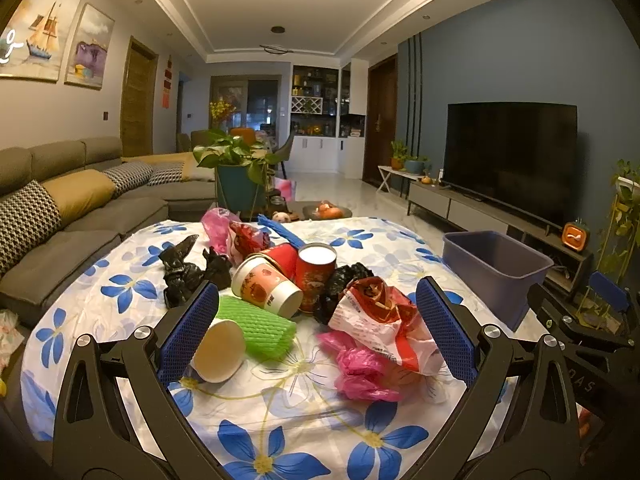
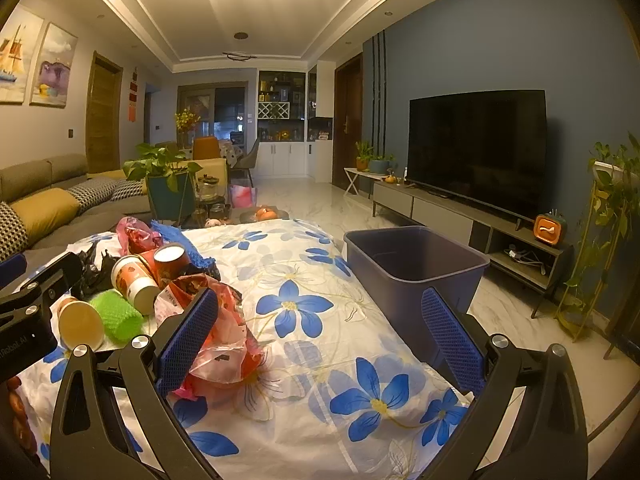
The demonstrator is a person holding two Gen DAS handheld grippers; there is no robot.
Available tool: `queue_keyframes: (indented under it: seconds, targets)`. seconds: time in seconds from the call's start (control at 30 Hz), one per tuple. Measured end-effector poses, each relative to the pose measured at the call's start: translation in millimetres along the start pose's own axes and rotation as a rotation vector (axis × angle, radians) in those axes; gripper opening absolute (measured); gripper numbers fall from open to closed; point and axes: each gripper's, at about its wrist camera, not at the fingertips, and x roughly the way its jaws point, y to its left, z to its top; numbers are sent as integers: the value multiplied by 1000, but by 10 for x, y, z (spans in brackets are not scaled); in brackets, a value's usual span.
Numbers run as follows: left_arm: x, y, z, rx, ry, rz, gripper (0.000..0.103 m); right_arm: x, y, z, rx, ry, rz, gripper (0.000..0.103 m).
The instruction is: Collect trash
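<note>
Desk under a white cloth with blue flowers [image 1: 280, 420]; its near edge is cut off by both views. Trash heaped centre-left: three paper cups counted, one plain cup on its side [image 1: 218, 350], one printed cup [image 1: 266, 286], one red cup [image 1: 282, 256] partly hidden behind it. One red cylindrical can [image 1: 316, 276] upright. One green foam mesh sleeve [image 1: 256, 326]. Crumpled black plastic bags [image 1: 188, 272], count unclear. One red-and-white plastic bag [image 1: 380, 316] over a pink bag [image 1: 360, 368].

Blue plastic bin [image 2: 412, 264] at the desk's right edge, interior partly hidden.

Left tool [image 1: 316, 330] spread wide, gripping nothing. Right tool [image 2: 320, 340] likewise spread, empty.
</note>
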Motion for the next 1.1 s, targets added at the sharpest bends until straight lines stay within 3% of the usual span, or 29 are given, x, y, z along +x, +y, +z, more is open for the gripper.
queue_keyframes:
  seconds: [1.1]
  targets:
    - [15, 86, -41, -5, 2, 0, 98, 6, -6, 33, 10, -16, -9, 98]
